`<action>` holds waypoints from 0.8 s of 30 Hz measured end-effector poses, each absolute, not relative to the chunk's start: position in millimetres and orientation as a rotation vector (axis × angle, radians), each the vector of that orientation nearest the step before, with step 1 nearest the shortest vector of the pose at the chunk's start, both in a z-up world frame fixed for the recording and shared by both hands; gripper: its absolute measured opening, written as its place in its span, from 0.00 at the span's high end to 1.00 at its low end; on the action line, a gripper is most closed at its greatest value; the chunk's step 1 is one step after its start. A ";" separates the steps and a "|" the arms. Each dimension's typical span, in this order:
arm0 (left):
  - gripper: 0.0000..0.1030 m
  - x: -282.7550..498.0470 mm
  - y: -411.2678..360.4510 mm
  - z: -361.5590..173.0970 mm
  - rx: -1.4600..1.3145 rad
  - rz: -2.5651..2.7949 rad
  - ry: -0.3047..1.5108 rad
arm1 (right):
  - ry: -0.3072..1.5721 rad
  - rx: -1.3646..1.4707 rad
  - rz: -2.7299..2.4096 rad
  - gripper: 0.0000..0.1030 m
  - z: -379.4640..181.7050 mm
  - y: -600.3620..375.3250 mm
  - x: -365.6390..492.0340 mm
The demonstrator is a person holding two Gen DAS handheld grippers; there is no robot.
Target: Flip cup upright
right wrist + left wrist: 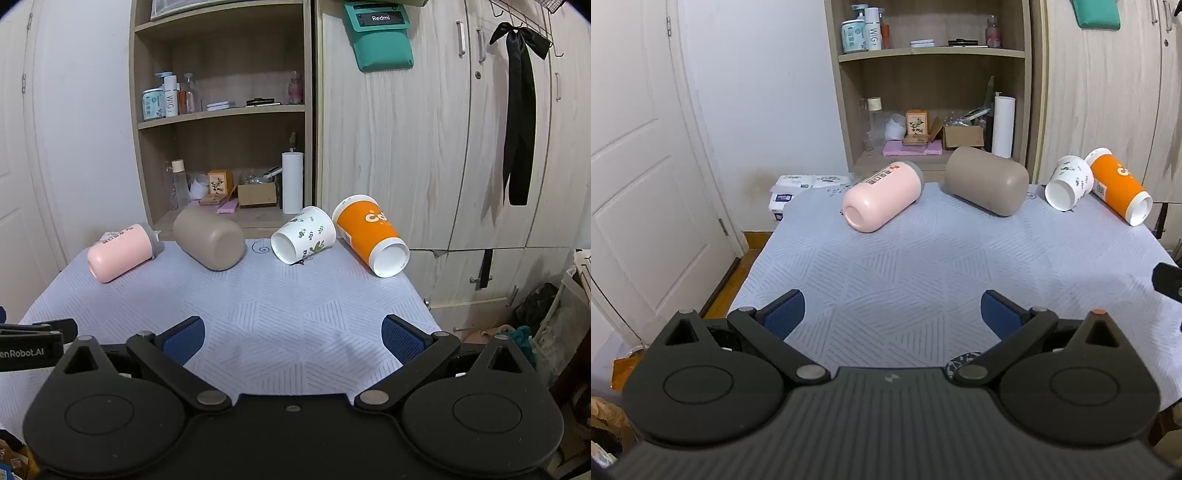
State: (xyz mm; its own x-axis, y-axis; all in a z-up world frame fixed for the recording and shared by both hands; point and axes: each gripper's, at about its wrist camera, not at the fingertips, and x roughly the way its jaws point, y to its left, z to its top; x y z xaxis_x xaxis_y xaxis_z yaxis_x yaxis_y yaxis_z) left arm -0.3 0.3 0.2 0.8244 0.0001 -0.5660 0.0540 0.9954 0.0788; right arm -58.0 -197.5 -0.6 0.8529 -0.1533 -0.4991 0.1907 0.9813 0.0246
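Several cups lie on their sides at the far end of the table's pale blue cloth [923, 266]: a pink cup [882, 195], a taupe cup [986, 181], a white leaf-print paper cup [1069, 182] and an orange paper cup [1119, 188]. They show in the right wrist view too: pink cup [120, 253], taupe cup [208, 238], leaf-print cup [304, 234], orange cup [369, 234]. My left gripper [892, 314] is open and empty, well short of the cups. My right gripper [291, 338] is open and empty, also short of them.
An open wooden shelf [931, 92] with bottles and boxes stands behind the table. Wardrobe doors [424, 147] are at the right, a white door [639, 166] at the left. The left gripper's body [33, 343] shows at the right view's left edge.
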 end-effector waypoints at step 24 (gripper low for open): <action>0.00 -5.3 10.1 -4.4 0.098 -0.080 0.561 | 0.497 0.056 -0.216 0.00 0.3 -202.7 -69.0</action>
